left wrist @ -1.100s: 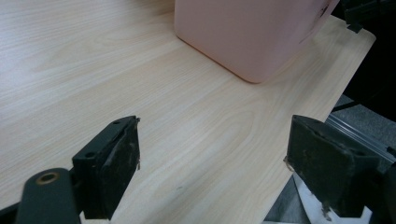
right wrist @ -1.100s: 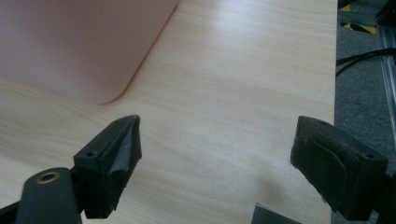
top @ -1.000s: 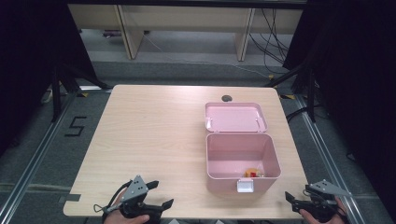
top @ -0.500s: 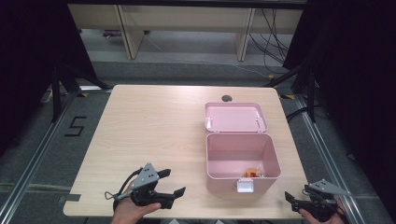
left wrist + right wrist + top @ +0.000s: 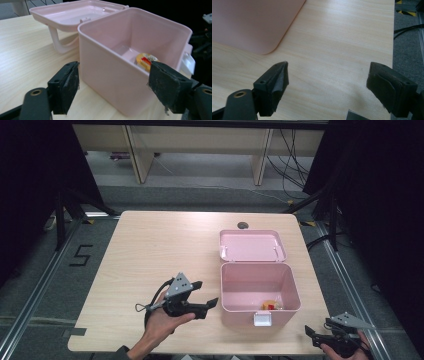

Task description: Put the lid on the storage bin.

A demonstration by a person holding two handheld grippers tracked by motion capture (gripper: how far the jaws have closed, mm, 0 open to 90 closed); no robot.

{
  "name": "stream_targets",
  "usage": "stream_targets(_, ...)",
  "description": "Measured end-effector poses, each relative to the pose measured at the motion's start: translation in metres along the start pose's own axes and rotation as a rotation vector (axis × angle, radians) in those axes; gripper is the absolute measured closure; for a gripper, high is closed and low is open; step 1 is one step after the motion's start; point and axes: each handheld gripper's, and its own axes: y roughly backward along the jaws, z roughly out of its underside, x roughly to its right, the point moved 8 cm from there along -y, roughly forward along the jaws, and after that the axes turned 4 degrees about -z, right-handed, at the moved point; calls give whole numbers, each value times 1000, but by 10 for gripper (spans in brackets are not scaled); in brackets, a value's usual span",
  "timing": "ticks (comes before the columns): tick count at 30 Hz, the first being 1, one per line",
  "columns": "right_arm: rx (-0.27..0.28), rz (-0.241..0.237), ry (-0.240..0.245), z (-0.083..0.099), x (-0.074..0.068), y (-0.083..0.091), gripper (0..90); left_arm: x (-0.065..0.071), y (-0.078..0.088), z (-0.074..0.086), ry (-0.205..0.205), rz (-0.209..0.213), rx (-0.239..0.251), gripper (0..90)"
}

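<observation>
Pink box [image 5: 260, 290] sits on table [image 5: 150, 250], lid [image 5: 252, 245] flipped open behind box. Small yellow-red thing [image 5: 270, 305] lies inside box, front corner. Left gripper [image 5: 202, 295] just beside box, jaws wide apart but just been closing, holding nothing. Right gripper [image 5: 320, 334] near box's front corner, jaws wide apart, holding nothing.

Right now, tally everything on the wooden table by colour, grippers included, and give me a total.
Pink: 1, the open plastic box with hinged lid
Yellow and red: 1, the small round item inside the box
Black: 3, the left gripper, the right gripper, the small round disc at the far edge
Total: 5
</observation>
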Motion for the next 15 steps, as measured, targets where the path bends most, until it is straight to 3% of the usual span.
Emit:
stream_targets(2, -1, 0, -2, 0, 0, 0, 180, -2, -11, -7, -2, 2, -7, 264)
stream_targets(3, 1, -36, -20, 1, -3, -2, 180, -2, -15, -9, 1, 6, -9, 267)
stream_targets(5, 3, -35, -19, 0, -3, -2, 181, -2, -18, -10, 0, 6, -12, 274)
stream_targets(6, 2, 0, 0, 0, 1, 0, 180, -3, -21, -10, -3, 7, -20, 277)
stream_targets(8, -1, -3, 3, 0, 1, 0, 181, -5, -28, -12, 3, 10, -24, 288)
stream_targets(9, 8, -14, -37, 1, -3, -1, 181, -8, -33, -14, 5, 4, -26, 295)
stream_targets(10, 8, -14, -37, 1, -3, -1, 181, -8, -33, -14, 5, 4, -26, 302)
stream_targets(11, 2, 0, 0, 0, 1, 0, 181, -12, -39, -15, 11, -6, -32, 310)
stream_targets(15, 5, -1, 2, 0, 1, -1, 181, -22, -51, -20, 20, -25, -25, 360)
